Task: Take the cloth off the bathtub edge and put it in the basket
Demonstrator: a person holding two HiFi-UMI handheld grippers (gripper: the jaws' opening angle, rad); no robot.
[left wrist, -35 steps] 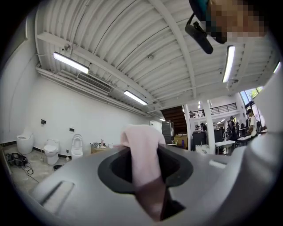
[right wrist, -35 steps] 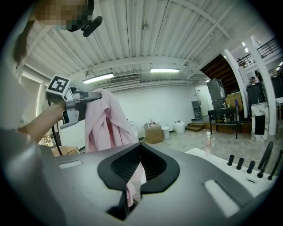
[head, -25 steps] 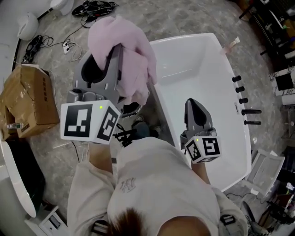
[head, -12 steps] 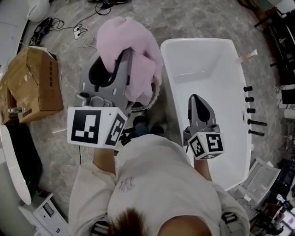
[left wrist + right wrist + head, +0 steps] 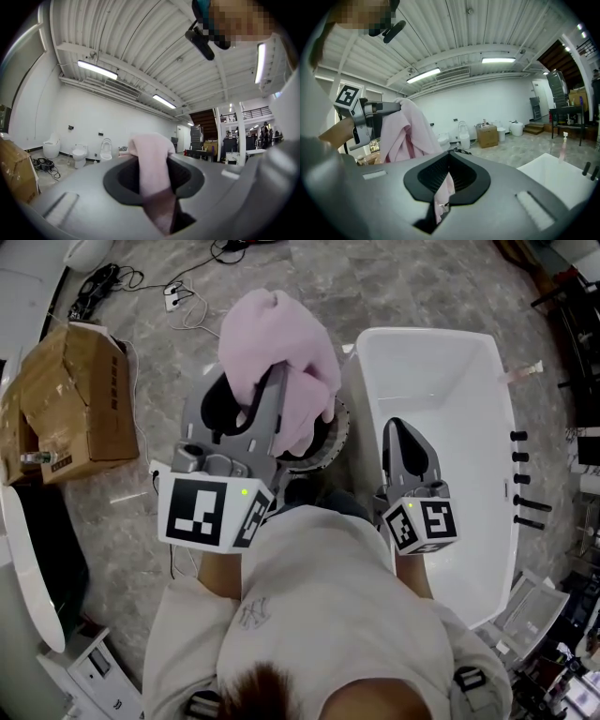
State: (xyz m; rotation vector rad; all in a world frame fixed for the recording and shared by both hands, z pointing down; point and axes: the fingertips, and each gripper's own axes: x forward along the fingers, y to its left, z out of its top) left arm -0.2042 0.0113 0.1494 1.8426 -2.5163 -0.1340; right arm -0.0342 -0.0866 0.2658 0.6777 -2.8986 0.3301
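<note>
Left tongs (image 5: pixel 274 381) clamp a pale pink cloth (image 5: pixel 281 343), soft and fleecy, bunched into a rumpled mound over the jaw tips. Right tongs (image 5: pixel 401 427) hover above the white bathtub (image 5: pixel 441 381), jaws drawn to a narrow slit with nothing pinched between them. The cloth is clear of the tub edge, directly over the round dark basket (image 5: pixel 337 432) that stands on the marbled floor just beside the tub. Cloth and tongs hide most of the basket's inside, so its contents cannot be made out. From the right gripper view, the cloth (image 5: pixel 405 131) hangs in folds from the left tongs, long axis vertical, loose end pointing down.
</note>
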